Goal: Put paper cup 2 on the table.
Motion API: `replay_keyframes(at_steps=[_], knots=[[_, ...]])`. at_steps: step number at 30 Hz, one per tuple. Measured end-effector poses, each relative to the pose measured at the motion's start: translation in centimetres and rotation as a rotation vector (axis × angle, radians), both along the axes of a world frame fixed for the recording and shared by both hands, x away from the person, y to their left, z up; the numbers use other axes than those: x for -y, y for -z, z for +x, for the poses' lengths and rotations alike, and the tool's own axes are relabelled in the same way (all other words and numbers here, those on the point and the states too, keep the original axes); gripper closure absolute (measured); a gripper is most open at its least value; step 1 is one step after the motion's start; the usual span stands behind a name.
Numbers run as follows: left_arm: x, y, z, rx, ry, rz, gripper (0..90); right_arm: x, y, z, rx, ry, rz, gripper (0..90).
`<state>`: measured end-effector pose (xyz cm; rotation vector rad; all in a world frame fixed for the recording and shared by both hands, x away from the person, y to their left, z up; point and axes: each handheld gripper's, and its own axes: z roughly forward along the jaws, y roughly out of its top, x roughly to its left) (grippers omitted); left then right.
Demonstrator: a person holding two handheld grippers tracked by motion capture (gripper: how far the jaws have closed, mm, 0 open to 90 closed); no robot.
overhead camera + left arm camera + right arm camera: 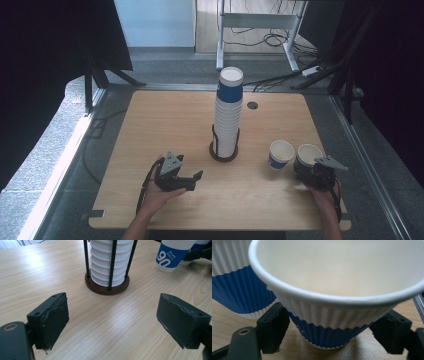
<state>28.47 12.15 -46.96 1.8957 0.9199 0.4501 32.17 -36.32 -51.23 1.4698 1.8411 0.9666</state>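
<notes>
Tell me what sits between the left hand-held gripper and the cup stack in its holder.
Nothing: in the left gripper view bare wooden table runs from the open left hand-held gripper to the cup stack.

Between the right gripper's (306, 167) jaws: one paper cup (306, 156), standing on the table (165, 120). Just left of it, a second cup (280, 154). Farther left, ahead of the left gripper (192, 179): the cup stack (228, 112) in its wire holder (223, 151), mid-table.
</notes>
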Motion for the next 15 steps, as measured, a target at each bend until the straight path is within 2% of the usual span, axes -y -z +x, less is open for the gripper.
replay_keyframes(at_steps=[8,15], knots=[[-0.1,-0.1,0.0,0.0,0.002,-0.004,10.8,0.1,-0.4,-0.6,0.024,0.006,0.027,14.6],[0.1,-0.1,0.1,-0.002,0.008,-0.007,10.8,0.5,-1.1,-1.9,0.055,0.028,0.051,13.1]])
